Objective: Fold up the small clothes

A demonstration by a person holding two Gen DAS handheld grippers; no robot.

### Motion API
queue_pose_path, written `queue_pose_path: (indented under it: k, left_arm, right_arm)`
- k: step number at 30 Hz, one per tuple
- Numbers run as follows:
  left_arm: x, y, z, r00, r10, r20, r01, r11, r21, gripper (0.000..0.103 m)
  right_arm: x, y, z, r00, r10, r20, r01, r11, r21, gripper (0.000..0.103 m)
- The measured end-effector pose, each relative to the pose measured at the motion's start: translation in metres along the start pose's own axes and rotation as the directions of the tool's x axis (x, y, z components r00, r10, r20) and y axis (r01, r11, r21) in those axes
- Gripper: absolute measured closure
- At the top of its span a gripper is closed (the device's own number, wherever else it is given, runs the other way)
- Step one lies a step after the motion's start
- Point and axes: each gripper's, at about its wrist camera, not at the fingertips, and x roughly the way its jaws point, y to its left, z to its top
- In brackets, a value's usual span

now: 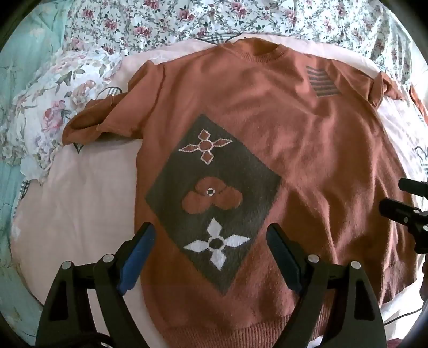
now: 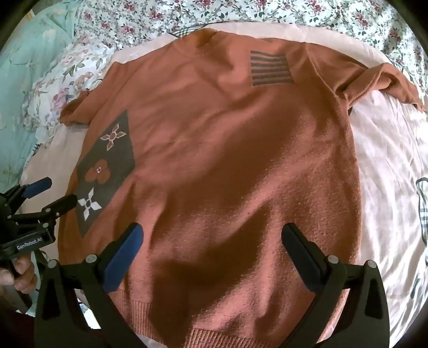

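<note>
A rust-orange knit sweater point(image 1: 281, 128) lies flat, front up, on a pale pink sheet, neck away from me. It has a grey diamond patch point(image 1: 214, 192) with flower shapes and a striped patch point(image 1: 322, 81) near one shoulder. Both short sleeves stick out to the sides, a little crumpled. My left gripper point(image 1: 211, 233) is open and empty, hovering over the lower left of the sweater. My right gripper point(image 2: 212, 231) is open and empty over the sweater's lower middle point(image 2: 227, 174). Each gripper shows at the edge of the other's view: the right point(image 1: 404, 199), the left point(image 2: 57, 191).
The pink sheet point(image 1: 80, 203) extends left and right point(image 2: 388, 174) of the sweater. A floral quilt point(image 1: 174, 21) is bunched along the far side and left. A teal cover point(image 1: 24, 80) lies at the far left.
</note>
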Motion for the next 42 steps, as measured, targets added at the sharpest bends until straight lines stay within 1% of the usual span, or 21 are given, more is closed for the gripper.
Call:
queue_pose_path:
  k: [5,17,19,20,25,31,34,37,42]
  left_arm:
    - [-0.001,0.004,0.001,1.0,0.005,-0.001,-0.005,1.0,0.009,0.017]
    - [0.004,0.003,0.007,0.999,-0.031,-0.029,0.031,0.999,-0.009,0.017]
    - [0.004,0.004,0.008,0.999,-0.031,-0.026,0.031,0.999,-0.009,0.017]
    - [0.003,0.003,0.008,1.0,-0.015,-0.013,0.015,1.0,-0.002,0.017]
    - [0.004,0.002,0.01,1.0,-0.006,-0.01,0.006,1.0,-0.003,0.017]
    - [0.003,0.001,0.008,0.999,-0.017,-0.034,0.017,1.0,-0.007,0.017]
    - [0.003,0.001,0.008,0.999,-0.021,-0.04,0.02,1.0,-0.01,0.017]
    - [0.002,0.0,0.008,0.999,-0.016,-0.032,0.015,1.0,-0.008,0.017]
    - [0.0,-0.001,0.011,0.999,-0.033,-0.009,0.033,0.999,-0.013,0.017]
  right_arm:
    - [0.002,0.0,0.001,1.0,0.0,-0.003,0.0,1.0,0.001,0.001]
    - [-0.004,-0.004,0.001,1.0,-0.003,0.017,0.003,1.0,-0.002,0.001]
    - [-0.003,-0.003,0.0,1.0,-0.005,0.021,0.005,1.0,-0.001,0.001]
    - [-0.003,-0.003,0.0,1.0,-0.004,0.021,0.005,1.0,-0.001,0.001]
    - [-0.004,-0.004,0.0,1.0,-0.005,0.017,0.005,1.0,0.001,0.001]
    - [-0.003,-0.004,0.0,1.0,0.012,-0.016,-0.011,1.0,0.021,0.001]
    - [-0.005,-0.004,0.002,1.0,0.0,0.0,0.0,1.0,0.012,0.001]
    - [-0.006,-0.005,0.0,1.0,-0.003,0.003,0.003,1.0,0.016,0.001]
    - [-0.011,-0.01,0.001,1.0,-0.006,0.018,0.006,1.0,0.022,0.001]
